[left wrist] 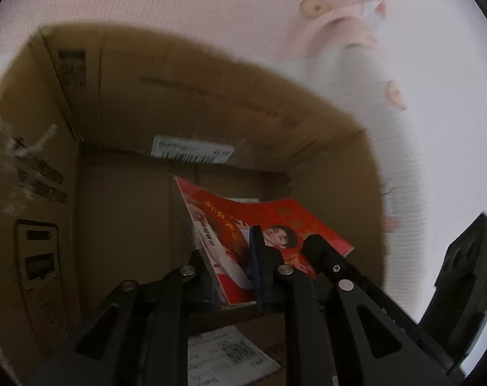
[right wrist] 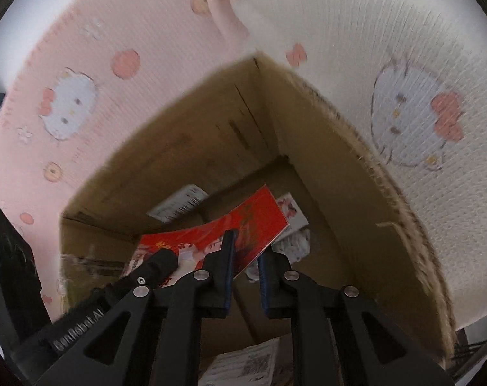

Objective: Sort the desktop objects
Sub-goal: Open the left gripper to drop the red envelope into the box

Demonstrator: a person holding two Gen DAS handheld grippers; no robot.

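Left gripper [left wrist: 235,259]: we see its two black fingers closed on the near edge of a red booklet [left wrist: 269,225], one blue pad [left wrist: 254,247] pressed on the cover, the other finger under the spine side.
Right gripper [right wrist: 246,263]: we see its fingers set a little apart; the left finger lies against the booklet's [right wrist: 240,231] edge, the right finger stands clear of it. We cannot tell whether the sheet is pinched, but a gap shows between the pads.
Red booklet: held tilted inside the cardboard box [left wrist: 211,96], above its floor, cover with a portrait facing up, far corner pointing toward the back wall.
Cardboard box: open-topped, brown, with printed text on the far wall and a white barcode label [left wrist: 192,152] low on that wall; we see a second white printed label [left wrist: 224,357] on the near floor beneath the left gripper.
Other contents: from the right wrist view, a small white-and-pink pack [right wrist: 291,212] and crumpled white material [right wrist: 294,244] lie on the floor just beyond the booklet.
Surroundings: the box rests on a pink and white cloth [right wrist: 82,64] printed with cartoon cat faces.
Image quality: both views are motion-blurred, so fine print is unreadable.
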